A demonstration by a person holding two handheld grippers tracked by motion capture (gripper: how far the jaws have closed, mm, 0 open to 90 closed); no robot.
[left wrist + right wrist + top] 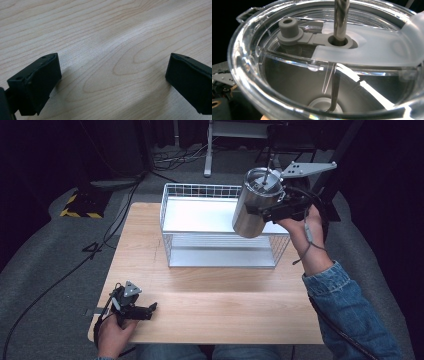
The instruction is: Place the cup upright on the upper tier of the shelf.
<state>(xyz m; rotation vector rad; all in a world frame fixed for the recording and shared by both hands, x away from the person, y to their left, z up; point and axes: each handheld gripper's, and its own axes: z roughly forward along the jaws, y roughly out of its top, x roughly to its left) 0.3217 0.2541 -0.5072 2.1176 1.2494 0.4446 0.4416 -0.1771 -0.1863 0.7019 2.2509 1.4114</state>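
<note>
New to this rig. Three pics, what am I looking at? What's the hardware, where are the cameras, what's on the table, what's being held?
No robot arm: a person holds a two-jaw handheld gripper in each hand. One picture is from a fixed camera above the wooden table; the other two come from cameras riding on each gripper. A white wire basket sits on the table. The right gripper holds a steel tumbler tilted in the air above the basket; its own view looks down at the clear lid and metal straw. The left gripper rests low at the near left, jaws apart, holding nothing.
</note>
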